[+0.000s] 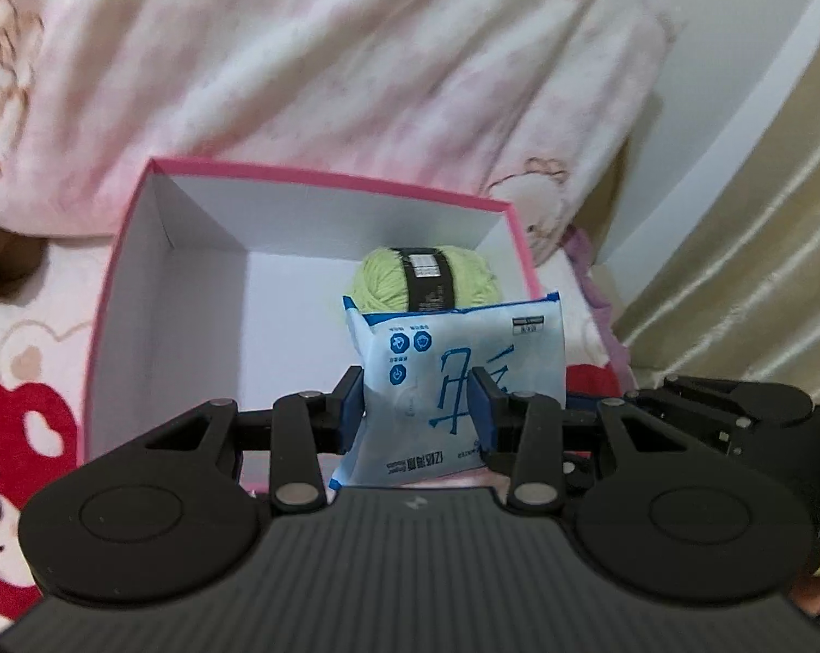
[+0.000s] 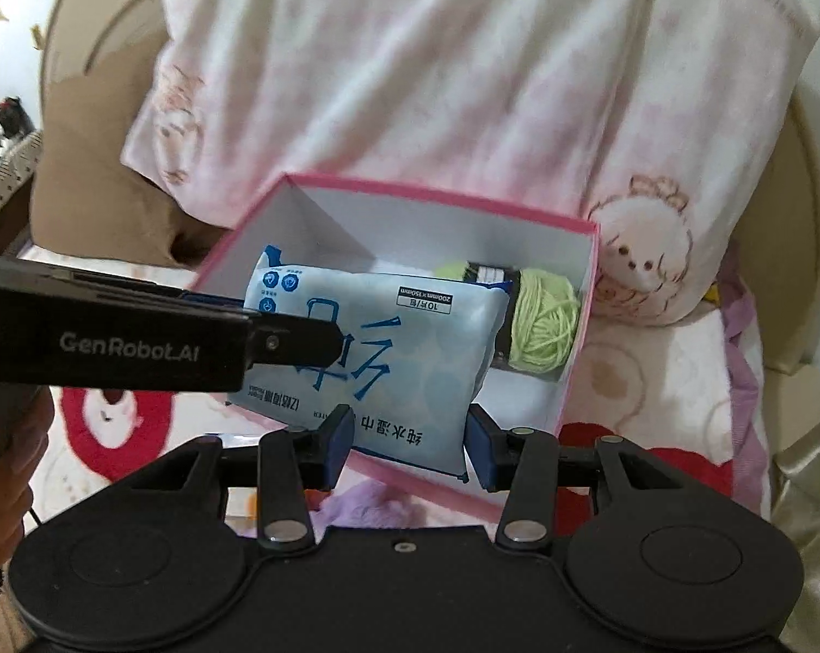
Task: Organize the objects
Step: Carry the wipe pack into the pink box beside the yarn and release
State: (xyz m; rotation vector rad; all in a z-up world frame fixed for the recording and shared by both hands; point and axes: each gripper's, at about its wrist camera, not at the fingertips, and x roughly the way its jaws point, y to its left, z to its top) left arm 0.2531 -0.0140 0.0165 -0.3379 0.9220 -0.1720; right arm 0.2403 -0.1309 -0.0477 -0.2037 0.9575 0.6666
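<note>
A pale blue wet-wipe packet (image 1: 453, 381) sits between the blue pads of my left gripper (image 1: 419, 408), which is shut on it and holds it over the near edge of a pink box (image 1: 322, 177) with a white inside. A ball of light green yarn (image 1: 426, 278) lies in the box's far right corner. In the right wrist view the packet (image 2: 410, 348) hangs over the box (image 2: 437, 197), held by the left gripper (image 2: 301, 343) coming in from the left. My right gripper (image 2: 407, 438) is open, its pads either side of the packet's lower corner; contact is unclear. The yarn (image 2: 546, 324) lies behind.
The box rests on a bedspread (image 1: 23, 359) with red bear and heart prints. A pink and white pillow (image 1: 301, 65) leans behind the box. A gold curtain (image 1: 763, 283) hangs at the right. A brown headboard (image 2: 99, 174) stands at the back left.
</note>
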